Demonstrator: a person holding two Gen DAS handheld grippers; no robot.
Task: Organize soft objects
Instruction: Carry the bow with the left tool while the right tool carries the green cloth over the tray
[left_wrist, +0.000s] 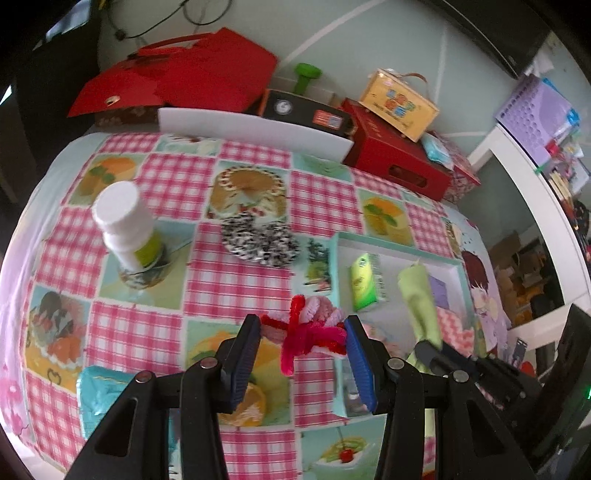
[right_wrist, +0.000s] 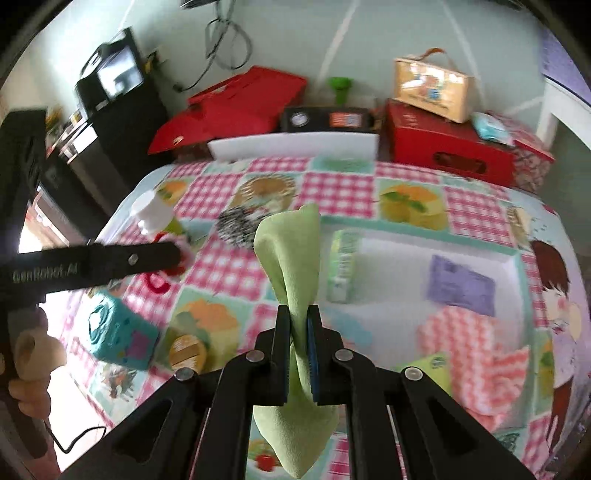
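A bundle of red and pink fuzzy wires (left_wrist: 306, 332) sits clamped between the pads of the left gripper (left_wrist: 303, 341), lifted above the checked tablecloth (left_wrist: 236, 273). The right gripper (right_wrist: 298, 343) is pinched tight on a green cloth (right_wrist: 291, 254), which droops on both sides of its jaws, near the shallow white tray (right_wrist: 517, 258). In that tray lie a tissue pack (right_wrist: 341, 269), a purple cloth (right_wrist: 461, 284) and a pink wavy cloth (right_wrist: 476, 354). Farther back on the table a black-and-white scrunchie (left_wrist: 260, 238) rests beside a white bottle (left_wrist: 127, 225).
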